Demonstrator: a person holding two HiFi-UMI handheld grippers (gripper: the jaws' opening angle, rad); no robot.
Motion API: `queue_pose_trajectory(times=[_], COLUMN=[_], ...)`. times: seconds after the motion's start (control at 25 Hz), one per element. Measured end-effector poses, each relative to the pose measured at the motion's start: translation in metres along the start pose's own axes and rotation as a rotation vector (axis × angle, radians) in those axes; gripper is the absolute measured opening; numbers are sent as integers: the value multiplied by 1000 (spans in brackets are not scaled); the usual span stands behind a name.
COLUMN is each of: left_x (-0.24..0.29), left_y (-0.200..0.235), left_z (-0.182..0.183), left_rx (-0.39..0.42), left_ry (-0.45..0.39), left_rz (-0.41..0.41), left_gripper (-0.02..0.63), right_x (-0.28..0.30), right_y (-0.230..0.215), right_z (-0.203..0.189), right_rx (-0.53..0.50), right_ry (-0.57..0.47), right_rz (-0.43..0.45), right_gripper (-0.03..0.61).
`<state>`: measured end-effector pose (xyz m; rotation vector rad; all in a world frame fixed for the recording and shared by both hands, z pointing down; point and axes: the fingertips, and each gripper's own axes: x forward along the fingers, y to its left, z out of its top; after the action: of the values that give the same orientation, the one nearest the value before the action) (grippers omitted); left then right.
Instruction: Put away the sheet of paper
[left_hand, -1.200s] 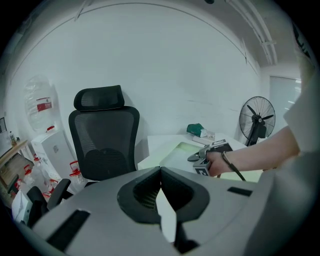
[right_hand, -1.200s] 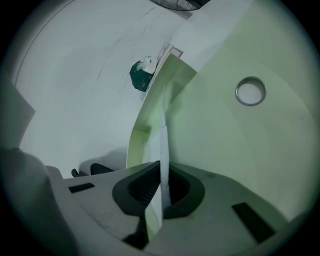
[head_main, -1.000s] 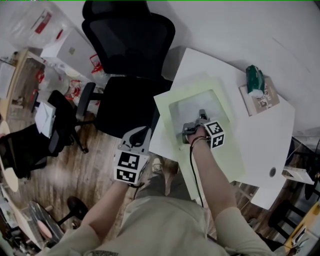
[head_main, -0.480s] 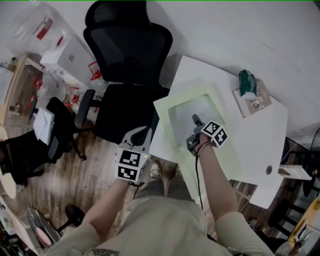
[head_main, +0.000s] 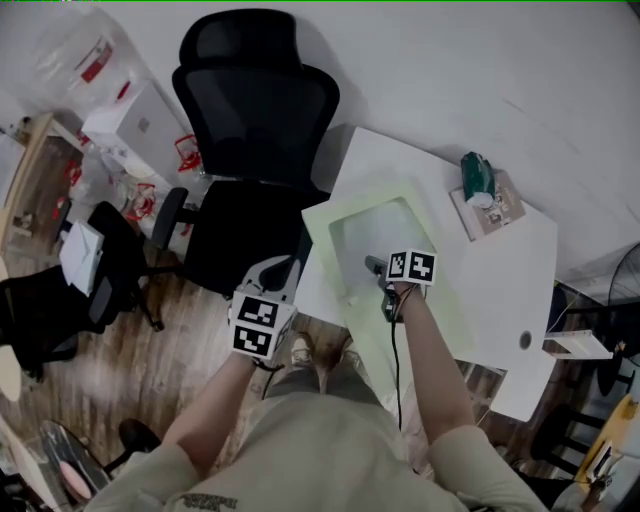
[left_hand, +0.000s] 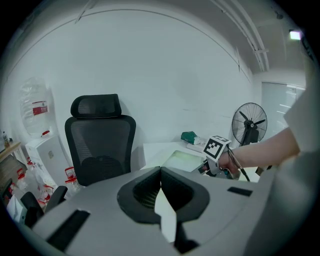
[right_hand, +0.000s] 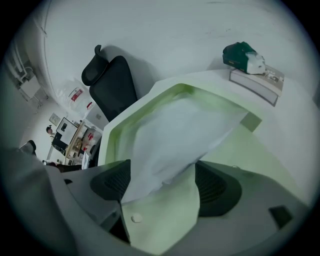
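White wall backs the white bench, where a pale green folder lies along the left edge. The sheet of paper seems to rest inside it, running lengthwise straight away from the right tongs, with its near corner between the jaws. Those jaws are opening, pads off the paper, gripping nothing. The left tongs hang off the bench's left edge, closed and empty, so the right is far nearer.
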<state>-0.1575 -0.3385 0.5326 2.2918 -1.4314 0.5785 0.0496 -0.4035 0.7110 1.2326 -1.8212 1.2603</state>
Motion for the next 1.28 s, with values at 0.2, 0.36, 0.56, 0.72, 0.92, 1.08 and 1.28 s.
queue_pose_trajectory(times=[0.2,0.36,0.56,0.72,0.92,1.08,1.28], left_x=[-8,-16,-29,-41,-62,-77,-94], left_y=[-6,-9,-14,-18,-30,-42,-58], left_z=[7,19,47,71,103,122,145], left_rx=[7,30,73,105,131,159,205], left_ry=[-19,-49,-112,-163,-242,-287,-332], left_rz=[-6,-3,2,10,6,-2,-14], left_gripper=[19,18,20,20,20,19,18], right_x=[-39,-85,-153,-204,-269,-317,-370], right_y=[-7,2,30,56,83,102,124], right_z=[5,19,37,47,57,59,61], right_rx=[-46,-94,-198,-268,-323,-347,-402], right_ry=[-74,-201,-355,-469,-604,-696,-805], right_rz=[-46,-38,4,69,133,196,241], right_gripper=[396,394,338,229,146,72,28])
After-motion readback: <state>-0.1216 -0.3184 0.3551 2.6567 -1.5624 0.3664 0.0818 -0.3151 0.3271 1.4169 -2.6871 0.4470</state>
